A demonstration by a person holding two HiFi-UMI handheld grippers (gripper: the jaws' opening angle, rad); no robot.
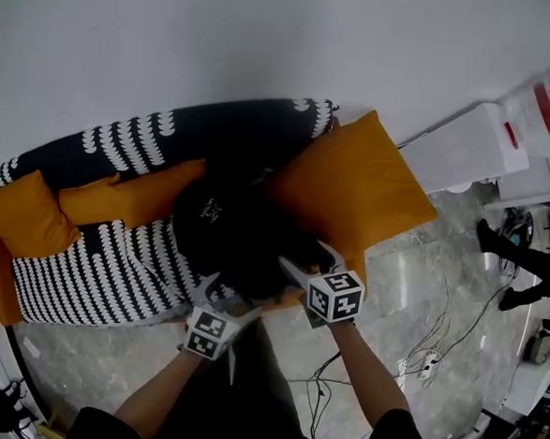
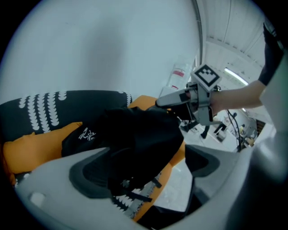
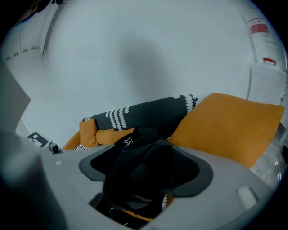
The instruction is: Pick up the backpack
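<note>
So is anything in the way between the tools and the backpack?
Nothing visible. The backpack lies on the sofa and sits between the open jaws of the left tool and the right tool; neither has closed on it yet.

A small white logo print (image 2: pixel 87 134) is showing on the black fabric backpack (image 2: pixel 144 134), its lettering too blurred for reading, a red label (image 3: pixel 258 28) is sitting on the white cylinder (image 3: pixel 266 47), also unreadable.
</note>
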